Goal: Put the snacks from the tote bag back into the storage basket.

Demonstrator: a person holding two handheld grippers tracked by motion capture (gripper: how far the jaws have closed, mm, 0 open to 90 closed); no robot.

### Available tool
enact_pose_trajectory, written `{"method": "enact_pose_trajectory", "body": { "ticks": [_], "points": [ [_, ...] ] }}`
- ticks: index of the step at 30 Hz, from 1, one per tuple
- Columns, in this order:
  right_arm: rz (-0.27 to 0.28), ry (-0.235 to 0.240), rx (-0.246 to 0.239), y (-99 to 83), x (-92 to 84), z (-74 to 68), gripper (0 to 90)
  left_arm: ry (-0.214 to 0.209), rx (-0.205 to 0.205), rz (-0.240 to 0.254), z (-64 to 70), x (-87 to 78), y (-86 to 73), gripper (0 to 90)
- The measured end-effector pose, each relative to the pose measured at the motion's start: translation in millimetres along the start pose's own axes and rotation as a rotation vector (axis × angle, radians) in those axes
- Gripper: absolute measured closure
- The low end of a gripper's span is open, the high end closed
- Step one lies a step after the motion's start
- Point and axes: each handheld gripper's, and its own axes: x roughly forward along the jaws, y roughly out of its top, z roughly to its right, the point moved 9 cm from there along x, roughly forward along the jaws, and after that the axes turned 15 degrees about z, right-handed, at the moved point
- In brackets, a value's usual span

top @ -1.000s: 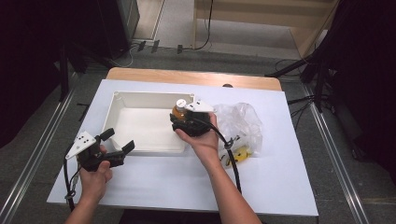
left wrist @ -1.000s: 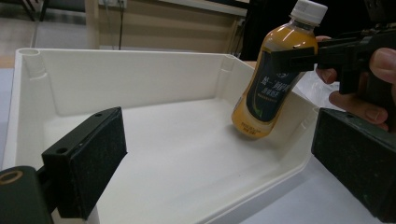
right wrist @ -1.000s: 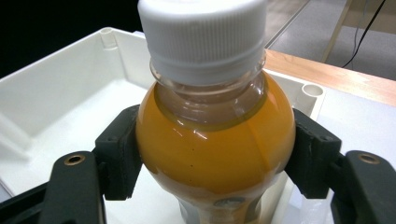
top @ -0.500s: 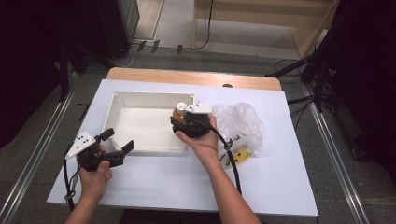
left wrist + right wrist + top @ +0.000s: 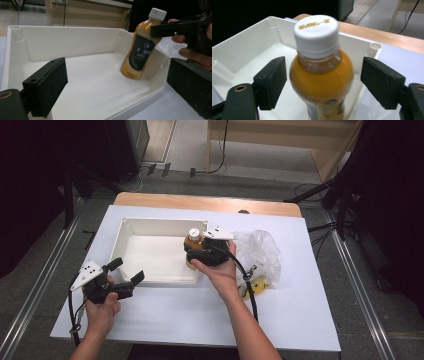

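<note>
An orange drink bottle with a white cap stands tilted in the right end of the white bin, leaning on its wall. My right gripper reaches around the bottle from the near side. Its jaws have just been opening, and both pads stand off the bottle's shoulders with a gap on each side. My left gripper is open with nothing in it at the bin's near left corner, and it looks across the bin floor toward the bottle.
A crumpled clear plastic bag lies right of the bin, with a small yellow item at its near edge. The white tabletop has free room in front. A wooden strip runs along the back edge.
The right gripper's jaws stand a little wider around the bottle. Both hands and the bottle have barely shifted.
</note>
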Motion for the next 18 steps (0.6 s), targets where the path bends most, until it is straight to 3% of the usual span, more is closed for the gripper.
{"method": "enact_pose_trajectory", "body": {
  "ticks": [18],
  "points": [
    [0.055, -0.028, -0.025, 18.4, -25.0, 18.4, 21.2, -0.001, 0.000, -0.006, 0.6, 1.4, -2.5, 3.2]
  ]
}}
